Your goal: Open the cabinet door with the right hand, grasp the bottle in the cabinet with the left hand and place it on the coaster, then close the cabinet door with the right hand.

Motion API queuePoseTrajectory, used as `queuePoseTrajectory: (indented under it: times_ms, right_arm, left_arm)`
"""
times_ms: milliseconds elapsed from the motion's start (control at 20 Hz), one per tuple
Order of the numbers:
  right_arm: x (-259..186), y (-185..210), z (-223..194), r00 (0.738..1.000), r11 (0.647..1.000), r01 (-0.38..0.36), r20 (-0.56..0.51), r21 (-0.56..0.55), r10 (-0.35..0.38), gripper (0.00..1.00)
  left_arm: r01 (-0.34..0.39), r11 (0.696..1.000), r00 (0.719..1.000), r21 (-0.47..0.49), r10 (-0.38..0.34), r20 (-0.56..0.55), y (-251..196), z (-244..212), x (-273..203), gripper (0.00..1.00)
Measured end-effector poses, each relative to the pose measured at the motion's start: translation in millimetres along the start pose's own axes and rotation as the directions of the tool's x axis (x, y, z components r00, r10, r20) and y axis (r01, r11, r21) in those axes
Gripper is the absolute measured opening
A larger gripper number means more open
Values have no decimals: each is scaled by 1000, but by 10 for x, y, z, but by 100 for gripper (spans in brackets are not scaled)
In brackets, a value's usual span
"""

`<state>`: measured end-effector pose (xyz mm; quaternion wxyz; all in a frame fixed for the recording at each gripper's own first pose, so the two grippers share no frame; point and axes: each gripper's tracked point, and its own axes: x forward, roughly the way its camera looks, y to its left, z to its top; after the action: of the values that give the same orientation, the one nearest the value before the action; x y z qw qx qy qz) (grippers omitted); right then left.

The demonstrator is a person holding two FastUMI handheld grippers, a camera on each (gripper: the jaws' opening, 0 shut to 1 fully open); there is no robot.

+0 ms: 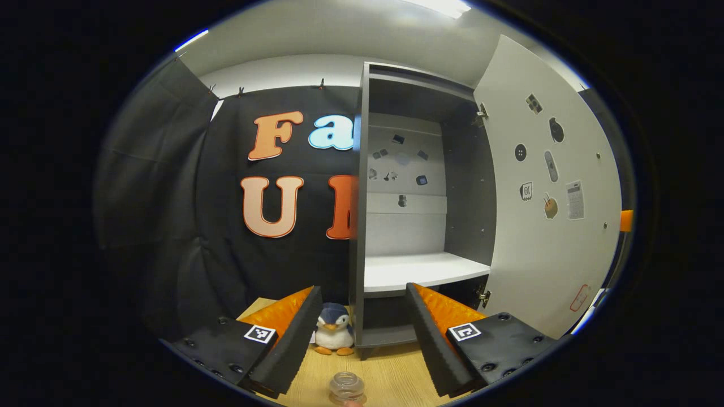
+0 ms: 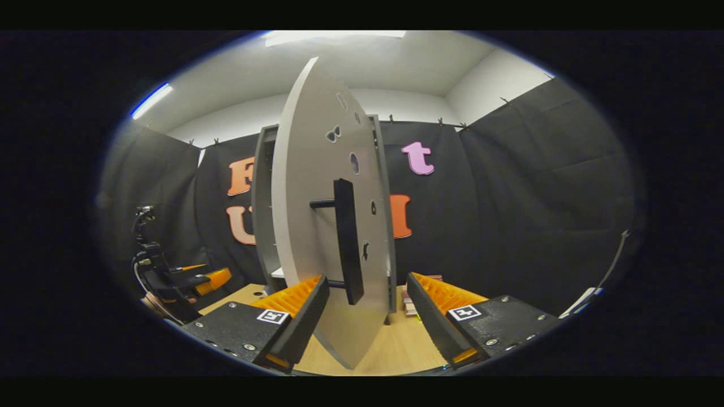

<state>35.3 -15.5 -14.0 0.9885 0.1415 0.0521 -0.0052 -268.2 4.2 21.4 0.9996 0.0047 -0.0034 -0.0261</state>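
Black-cloth booth with a light wooden table (image 1: 396, 373) and a tall grey cabinet (image 1: 418, 198) standing on it, ceiling light overhead. In the left gripper view the cabinet is open, its door (image 1: 548, 186) swung out to the right with little stickers on the inside face, and the white shelf (image 1: 421, 271) inside looks bare. The left gripper (image 1: 362, 333) has its fingers spread wide with nothing between them, and right at the bottom edge, on the table below that gap, sits the clear bottle (image 1: 347, 387), seen from the top. I honestly can't make out the coaster under it from this angle. There's a small penguin plush (image 1: 334, 334) by the cabinet's foot too. In the right gripper view the door (image 2: 322, 226) is seen nearly edge-on, and its dark bar handle (image 2: 346, 240) sits just ahead of the right gripper (image 2: 367, 308), whose fingers are wide apart and holding nothing; the handle's lower end is near the left finger but not pinched. The other gripper (image 2: 192, 280) hangs off to the left. So I'd say the bottle part looks done and closing is what's left. Tip: get the handle centred between the fingers, or just push flat on the door face, then follow the hinge arc slowly so it doesn't slam or rock the cabinet.
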Motion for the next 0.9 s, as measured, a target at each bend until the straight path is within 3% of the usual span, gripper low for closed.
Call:
queuePoseTrajectory:
  times_ms: [300,350,400,550,700,900]
  right_arm:
    - [480,660,-75,992,991,-122,-23,48,123,88]
    - [551,772,-94,990,990,-135,-26,47,136,80]
    - [630,876,-119,989,989,-144,-28,38,145,88]
    - [877,1191,-159,984,984,-176,-29,21,176,87]
    - [1122,1412,-238,980,981,-195,-27,0,195,96]
    - [1316,1543,-269,980,980,-200,-24,-18,199,92]
  left_arm:
    - [-61,998,998,-31,60,-11,464,-78,116,95]
    - [-68,997,998,-33,68,-13,535,-90,135,95]
    - [-78,996,997,-35,77,-13,605,-100,151,95]
    - [-101,994,995,-38,100,-8,813,-95,185,95]
    - [-116,993,993,-30,116,-3,998,-90,233,96]
    - [-128,992,992,-17,128,0,1224,-95,304,96]
